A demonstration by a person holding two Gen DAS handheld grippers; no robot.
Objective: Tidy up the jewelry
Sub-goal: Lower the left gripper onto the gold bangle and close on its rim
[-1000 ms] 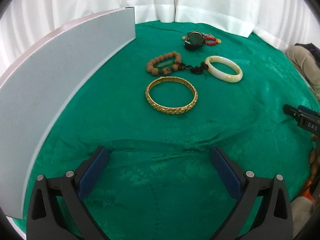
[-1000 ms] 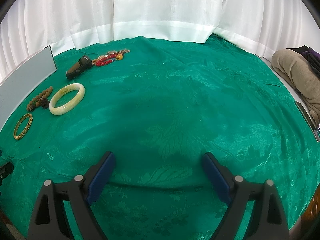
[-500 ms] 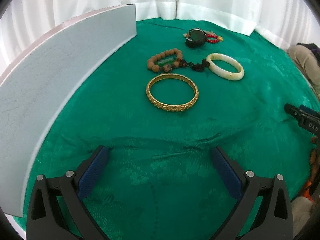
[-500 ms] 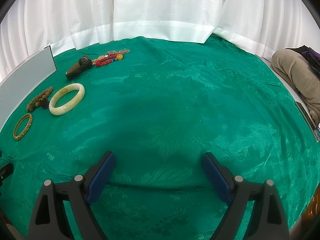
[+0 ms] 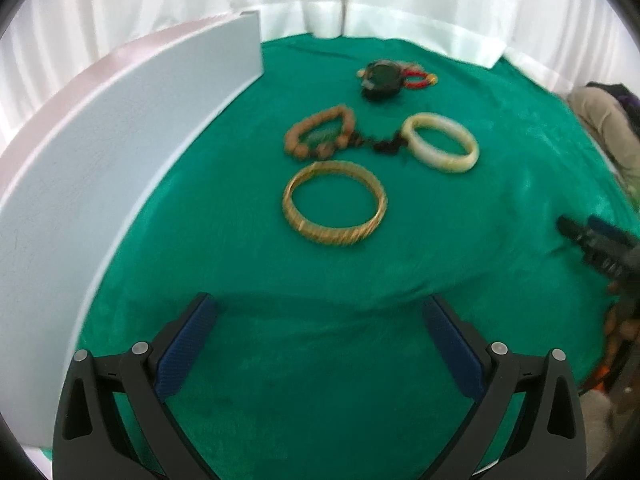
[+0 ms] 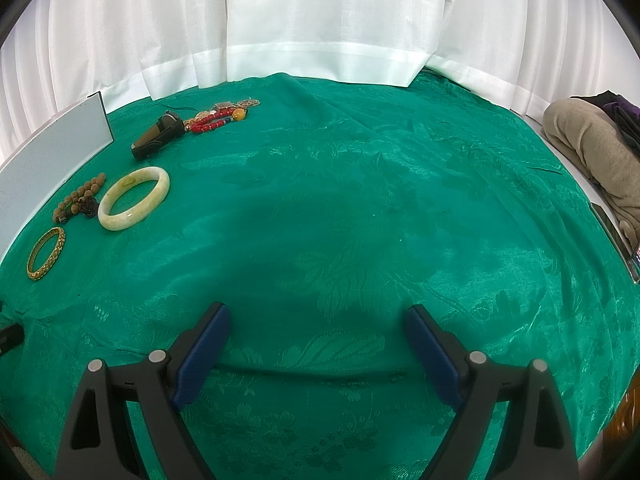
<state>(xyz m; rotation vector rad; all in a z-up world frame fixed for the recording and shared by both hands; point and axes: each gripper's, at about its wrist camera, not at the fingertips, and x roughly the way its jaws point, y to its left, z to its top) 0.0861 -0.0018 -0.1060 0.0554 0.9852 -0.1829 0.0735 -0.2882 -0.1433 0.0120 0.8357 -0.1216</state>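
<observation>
My left tongs were wide open and held nothing. Their blue pads hung over the green cloth and touched no jewelry. My right tongs were wide open too, with nothing between the pads, over a bare part of the cloth.

The gold bangle lay flat on the cloth, straight ahead of my left tongs and well apart from them. Just past it lay the bead bracelet, with its dark knot touching the white bangle on the right. Farther back sat the watch with the red beads right behind it. A gray board stood on the left side. My right tongs showed at the right edge of the left view.

From my right tongs, all the jewelry lay far off to the left: gold bangle, bead bracelet, white bangle, watch and red beads.

Since a second ago, my left tongs had moved a bit closer to the gold bangle, and the left view was blurry. The view from my right tongs stayed the same, and no jewelry had moved.
</observation>
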